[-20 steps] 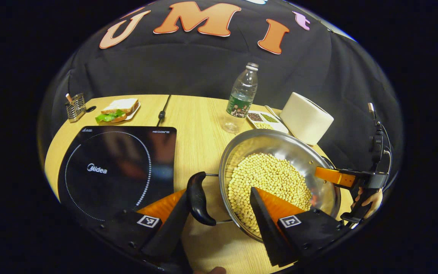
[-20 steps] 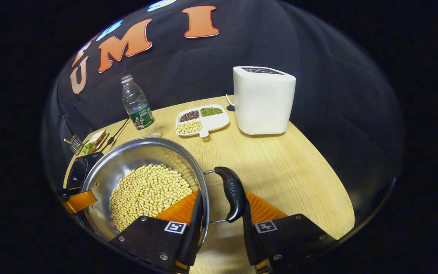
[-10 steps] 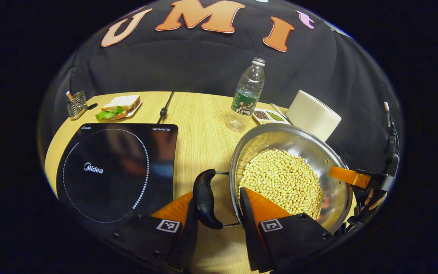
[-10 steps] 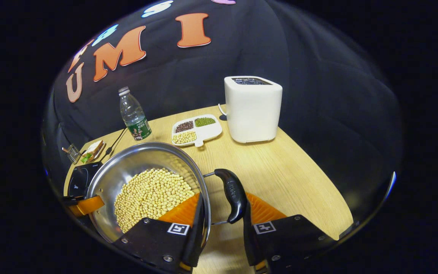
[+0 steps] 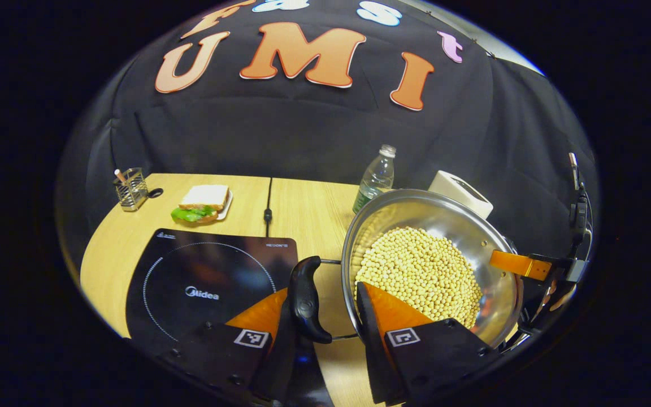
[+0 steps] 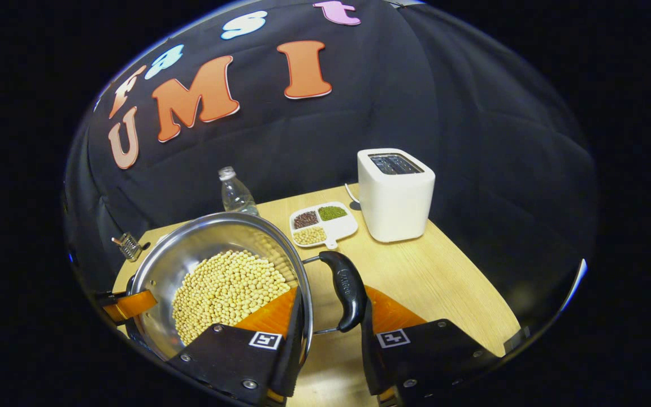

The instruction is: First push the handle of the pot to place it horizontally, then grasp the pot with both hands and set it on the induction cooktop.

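One wooden table carried one induction cooktop near its front edge and one white toaster toward its far edge. One steel pot of yellow beans was held above the table, just beside the cooktop, by two grippers. The left gripper clenched one black handle; the right gripper clenched the other handle. One bottle, one sandwich, one three-part dish and one wire holder stood behind.
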